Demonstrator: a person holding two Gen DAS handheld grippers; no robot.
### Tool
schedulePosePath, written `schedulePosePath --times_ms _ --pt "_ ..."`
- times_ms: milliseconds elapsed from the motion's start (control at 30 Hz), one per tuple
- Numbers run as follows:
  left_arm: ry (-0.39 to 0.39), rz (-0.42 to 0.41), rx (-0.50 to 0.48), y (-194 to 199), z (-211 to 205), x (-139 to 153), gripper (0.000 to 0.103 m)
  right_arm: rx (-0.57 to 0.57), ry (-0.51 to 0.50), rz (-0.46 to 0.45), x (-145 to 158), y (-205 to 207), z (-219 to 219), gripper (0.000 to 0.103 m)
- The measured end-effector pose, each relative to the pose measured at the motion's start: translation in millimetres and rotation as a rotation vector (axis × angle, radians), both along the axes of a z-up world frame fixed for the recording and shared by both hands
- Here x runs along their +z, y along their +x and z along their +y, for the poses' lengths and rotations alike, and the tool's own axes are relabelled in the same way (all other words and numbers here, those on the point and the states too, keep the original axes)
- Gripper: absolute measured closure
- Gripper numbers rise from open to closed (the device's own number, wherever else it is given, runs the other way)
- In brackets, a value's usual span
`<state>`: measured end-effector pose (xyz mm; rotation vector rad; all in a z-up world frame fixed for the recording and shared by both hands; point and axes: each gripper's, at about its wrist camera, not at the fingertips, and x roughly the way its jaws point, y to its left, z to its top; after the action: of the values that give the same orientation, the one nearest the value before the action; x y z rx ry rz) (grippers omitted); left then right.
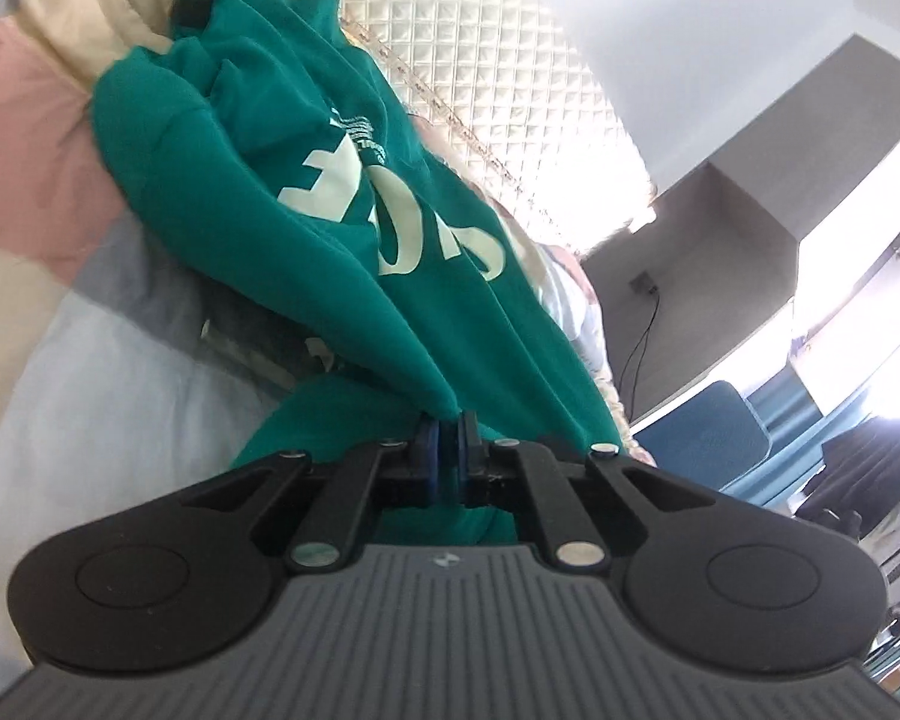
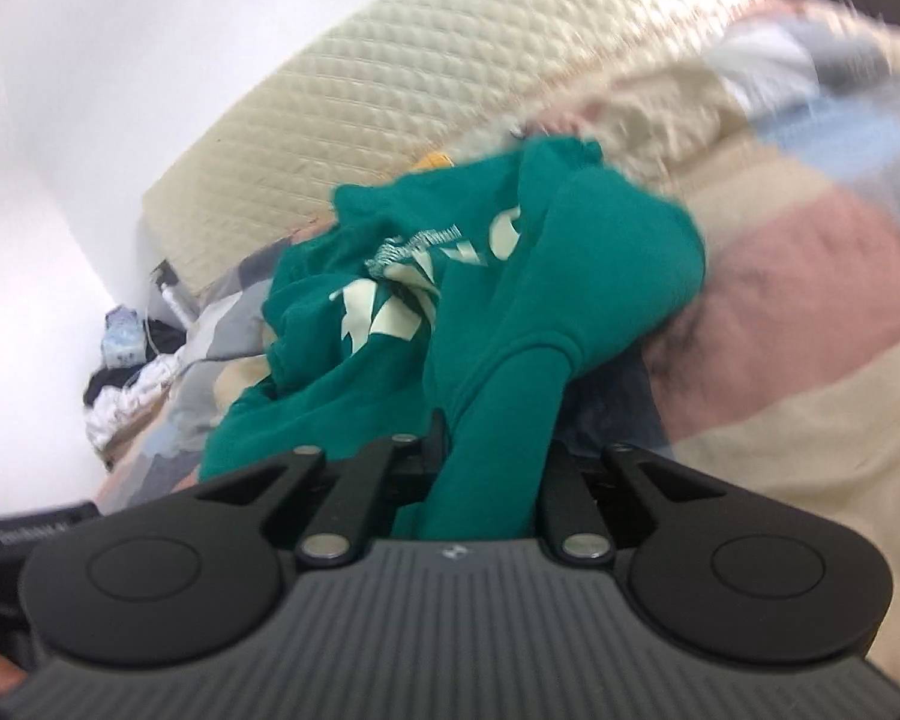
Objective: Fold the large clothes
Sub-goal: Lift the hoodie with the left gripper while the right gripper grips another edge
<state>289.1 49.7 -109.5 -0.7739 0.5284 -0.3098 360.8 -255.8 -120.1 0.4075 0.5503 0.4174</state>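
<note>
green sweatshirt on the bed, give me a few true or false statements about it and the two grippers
1. The left gripper is shut on the green sweatshirt. True.
2. The right gripper is open and holds nothing. False: it is shut on the sweatshirt's fabric.
3. The sweatshirt carries pale lettering. True.
4. The sweatshirt lies flat and neatly folded. False: it is bunched and crumpled.
5. The bedcover is plain white. False: it has pink, cream, blue and grey blocks.
</note>
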Motion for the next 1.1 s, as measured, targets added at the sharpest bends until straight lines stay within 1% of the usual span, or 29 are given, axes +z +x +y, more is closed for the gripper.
schedulePosePath --times_ms 67,133,267,333,433,533,633,733,800,833,933,1000,1067,1100 --pt "0.01 0.001 0.013 -18.2 -0.8 6.4 0.097 0.022 0.016 -0.018 11.5 -13.6 -1.0 0.092" --pt "-0.005 -0.007 0.024 -37.2 1.4 12.9 0.098 0.053 -0.007 -0.051 24.8 -29.7 0.8 0.092" --pt "0.019 -0.023 0.034 -79.9 8.3 33.9 0.098 0.097 0.002 -0.088 48.6 -63.3 6.3 0.092" --pt "0.031 -0.045 0.048 -102.0 12.2 47.5 0.098 0.126 0.001 -0.121 61.0 -85.3 10.9 0.092" --pt "0.013 -0.084 0.074 -136.4 16.9 61.8 0.099 0.169 -0.024 -0.14 79.0 -114.9 17.1 0.092" --pt "0.004 -0.094 0.069 -168.7 17.8 68.4 0.099 0.193 -0.013 -0.165 95.6 -140.1 13.8 0.092" --pt "-0.002 -0.096 0.06 -198.6 15.0 70.1 0.099 0.209 0.015 -0.164 105.0 -163.2 5.5 0.092" --pt "-0.006 -0.09 0.053 -224.8 12.4 66.4 0.099 0.223 0.045 -0.148 106.7 -185.1 -2.4 0.092" --pt "-0.009 -0.063 0.05 -232.7 9.4 59.4 0.099 0.215 0.032 -0.123 103.4 -195.8 -4.8 0.092" --pt "-0.001 -0.043 0.051 -238.0 8.1 56.2 0.099 0.207 0.023 -0.093 98.8 -197.1 -4.8 0.092" --pt "0.03 0.019 0.024 -228.8 4.4 46.9 0.099 0.195 0.011 0.035 77.7 -189.6 -1.8 0.092" --pt "0.032 0.044 0.021 -224.1 2.4 40.1 0.098 0.195 0.025 0.086 68.7 -183.8 -0.4 0.09" --pt "0.034 0.07 0.023 -221.1 3.8 35.4 0.093 0.181 0.05 0.121 63.5 -181.3 -1.6 0.09" --pt "0.024 0.083 0.021 -219.6 6.2 32.5 0.084 0.17 0.064 0.14 61.1 -180.8 -3.1 0.088"
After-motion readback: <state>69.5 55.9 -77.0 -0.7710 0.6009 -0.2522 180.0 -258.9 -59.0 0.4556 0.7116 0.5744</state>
